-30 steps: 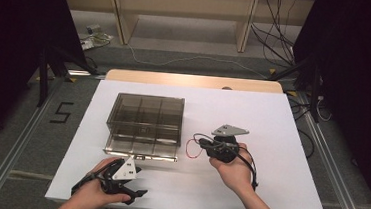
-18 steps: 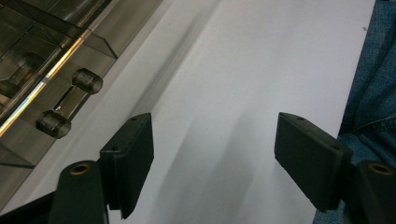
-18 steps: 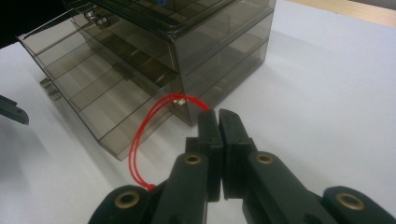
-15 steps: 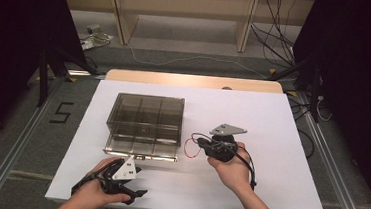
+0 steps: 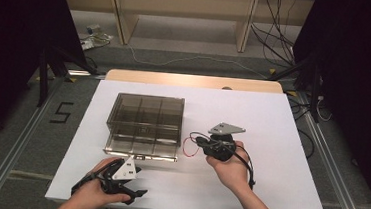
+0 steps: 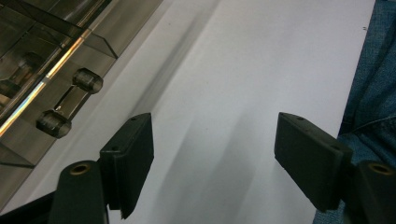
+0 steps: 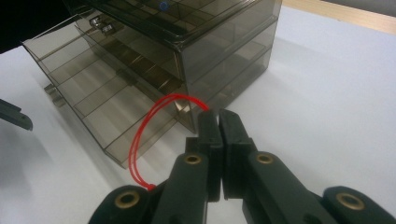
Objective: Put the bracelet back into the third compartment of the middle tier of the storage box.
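Note:
A smoky see-through drawer box (image 5: pixel 145 116) stands on the white table (image 5: pixel 281 142), its bottom drawer (image 5: pixel 141 150) pulled out toward me. My right gripper (image 5: pixel 197 138) is just right of the box, shut on a thin red loop (image 5: pixel 185 147). In the right gripper view the red loop (image 7: pixel 136 140) arcs left from the closed jaws of the right gripper (image 7: pixel 218 114), in front of the box's corner (image 7: pixel 219 46). My left gripper (image 5: pixel 137 182) rests open near the table's front edge, below the drawer. In its own view the left gripper (image 6: pixel 215 135) holds nothing, and the drawer handle (image 6: pixel 70 100) lies to its left.
A wooden strip (image 5: pixel 195 81) borders the table's far edge, with floor and cables (image 5: pixel 278 46) beyond. Metal rails (image 5: pixel 13 161) run along both sides. A blue denim leg (image 6: pixel 373 93) shows past the table's near edge.
The right gripper with the red loop has edged slightly toward the box. The left gripper has stayed where it was.

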The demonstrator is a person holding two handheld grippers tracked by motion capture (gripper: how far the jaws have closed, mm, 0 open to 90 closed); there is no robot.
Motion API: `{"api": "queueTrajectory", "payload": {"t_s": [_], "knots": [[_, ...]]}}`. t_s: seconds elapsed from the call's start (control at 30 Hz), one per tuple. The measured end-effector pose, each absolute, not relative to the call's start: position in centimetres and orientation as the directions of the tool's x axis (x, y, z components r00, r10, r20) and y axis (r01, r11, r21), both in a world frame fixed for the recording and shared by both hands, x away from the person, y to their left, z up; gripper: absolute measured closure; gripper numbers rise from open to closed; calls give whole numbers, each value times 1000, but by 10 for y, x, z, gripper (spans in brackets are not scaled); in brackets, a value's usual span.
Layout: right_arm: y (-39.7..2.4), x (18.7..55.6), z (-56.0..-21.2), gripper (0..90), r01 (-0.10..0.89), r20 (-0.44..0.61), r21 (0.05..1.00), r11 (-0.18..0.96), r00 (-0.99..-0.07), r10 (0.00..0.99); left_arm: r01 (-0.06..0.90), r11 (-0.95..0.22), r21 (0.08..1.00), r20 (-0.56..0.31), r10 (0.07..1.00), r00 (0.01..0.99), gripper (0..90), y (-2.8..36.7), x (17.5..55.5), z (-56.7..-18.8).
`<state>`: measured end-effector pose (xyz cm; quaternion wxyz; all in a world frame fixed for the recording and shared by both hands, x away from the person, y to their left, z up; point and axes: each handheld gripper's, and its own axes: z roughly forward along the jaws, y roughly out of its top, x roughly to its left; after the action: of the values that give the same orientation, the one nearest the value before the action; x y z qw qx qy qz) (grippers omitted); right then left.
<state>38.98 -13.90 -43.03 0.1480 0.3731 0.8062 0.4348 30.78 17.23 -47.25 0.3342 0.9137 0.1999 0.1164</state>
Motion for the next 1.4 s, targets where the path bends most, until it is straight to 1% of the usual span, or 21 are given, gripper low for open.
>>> {"api": "queueTrajectory", "payload": {"t_s": [1.4], "knots": [[-127, 391, -426, 889, 453, 76, 820, 350, -692, 718, 285, -694, 661, 78, 442, 894, 285, 172, 308, -473]]}}
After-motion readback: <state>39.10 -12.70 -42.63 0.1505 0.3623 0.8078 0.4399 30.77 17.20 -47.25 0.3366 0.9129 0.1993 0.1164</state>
